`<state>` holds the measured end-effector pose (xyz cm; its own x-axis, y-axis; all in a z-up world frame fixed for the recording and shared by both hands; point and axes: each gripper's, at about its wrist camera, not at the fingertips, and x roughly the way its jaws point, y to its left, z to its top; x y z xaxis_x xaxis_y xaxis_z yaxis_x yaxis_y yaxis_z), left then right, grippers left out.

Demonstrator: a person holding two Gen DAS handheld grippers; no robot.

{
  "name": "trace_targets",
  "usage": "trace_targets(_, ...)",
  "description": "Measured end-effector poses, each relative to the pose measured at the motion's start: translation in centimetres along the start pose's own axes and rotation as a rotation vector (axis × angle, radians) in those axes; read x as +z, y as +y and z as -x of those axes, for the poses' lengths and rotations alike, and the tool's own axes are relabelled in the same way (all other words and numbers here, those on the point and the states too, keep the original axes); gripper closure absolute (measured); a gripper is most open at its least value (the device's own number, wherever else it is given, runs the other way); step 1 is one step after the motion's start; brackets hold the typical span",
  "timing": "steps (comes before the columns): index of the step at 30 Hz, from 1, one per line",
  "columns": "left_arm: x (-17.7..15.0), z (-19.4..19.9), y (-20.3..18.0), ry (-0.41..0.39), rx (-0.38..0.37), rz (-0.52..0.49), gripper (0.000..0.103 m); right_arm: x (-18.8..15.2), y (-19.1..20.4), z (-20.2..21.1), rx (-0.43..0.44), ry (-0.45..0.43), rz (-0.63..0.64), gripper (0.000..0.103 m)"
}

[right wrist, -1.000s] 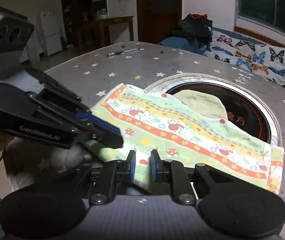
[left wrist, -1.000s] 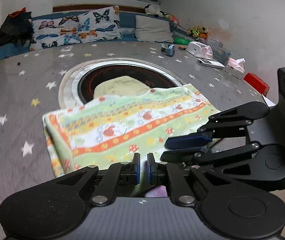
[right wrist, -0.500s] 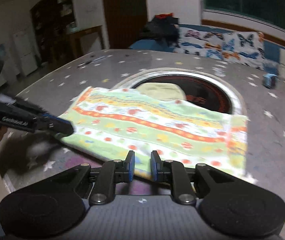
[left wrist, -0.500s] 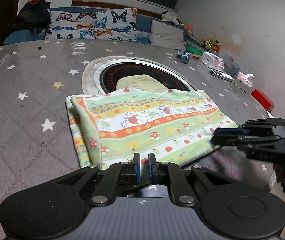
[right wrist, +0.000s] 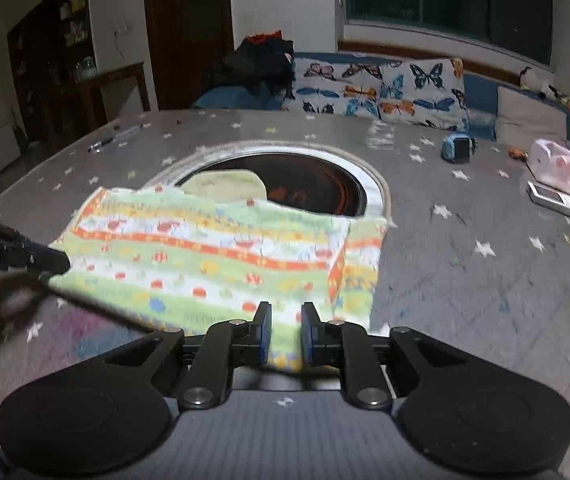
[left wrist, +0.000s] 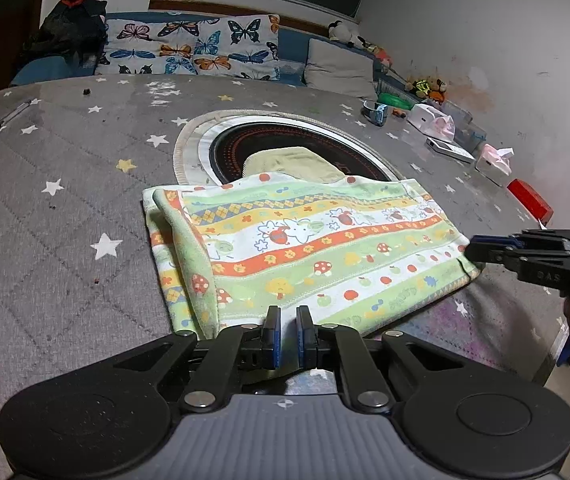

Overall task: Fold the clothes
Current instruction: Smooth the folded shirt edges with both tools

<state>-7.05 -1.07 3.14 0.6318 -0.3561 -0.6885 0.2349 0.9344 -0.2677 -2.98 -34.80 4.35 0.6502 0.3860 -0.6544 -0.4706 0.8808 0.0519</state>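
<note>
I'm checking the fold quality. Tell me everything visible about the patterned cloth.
The patterned cloth looks like soft terry, striped green, white, yellow and orange with mushrooms, rabbits and apples. It lies folded in layers on the star-print table cover, its far edge overlapping the round dark inset. One end is doubled over. The left claw and right claw each pinch its near edge, slightly lifted.

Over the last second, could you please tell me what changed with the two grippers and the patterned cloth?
The grippers drew apart along the patterned cloth's near edge, the right gripper sliding farther, toward its right-hand corner, spreading the cloth flat. The left gripper shifted little. Both kept their jaws nearly closed at the cloth's edge. The cloth still overlaps the round cooktop.
</note>
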Motion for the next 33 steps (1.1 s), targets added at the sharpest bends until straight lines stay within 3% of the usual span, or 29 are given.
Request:
trace_targets(4, 0.3, 0.2, 0.5, 0.008, 0.008, 0.015, 0.093, 0.1, -0.6, -1.8, 0.009, 0.042, -0.019, 0.088)
trace_targets(10, 1.8, -0.4, 0.9, 0.012, 0.031, 0.028, 0.092, 2.2, -0.7, -2.7, -0.002, 0.013, 0.008, 0.087)
trace_targets(17, 3.3, -1.5, 2.5, 0.016, 0.069, 0.059, 0.092, 3.6, -1.8, -5.7, 0.005, 0.054, -0.01, 0.087)
trace_targets(19, 3.6, -1.6, 2.9, 0.009, 0.081, 0.065, 0.092, 4.0, -1.7, -5.8, -0.01, 0.044, -0.002, 0.085)
trace_targets(20, 3.9, -1.6, 3.0, -0.001, 0.094, 0.064, 0.092, 4.2, -1.7, -5.9, -0.019, 0.038, -0.001, 0.078)
trace_targets(21, 4.1, -1.6, 3.0, -0.011, 0.113, 0.062, 0.091, 4.3, -1.8, -5.9, -0.029, 0.032, -0.002, 0.072)
trace_targets(26, 5.2, -1.8, 3.7, -0.057, 0.199, 0.069, 0.077, 5.1, -3.2, -7.0, -0.067, 0.016, -0.042, 0.071)
trace_targets(28, 5.5, -2.0, 3.9, -0.076, 0.239, 0.071, 0.068, 5.3, -3.7, -7.5, -0.072, 0.016, -0.057, 0.071)
trace_targets(33, 5.9, -2.9, 4.6, -0.074, 0.246, 0.072, 0.07, 5.4, -4.0, -8.2, -0.065, 0.015, -0.06, 0.072)
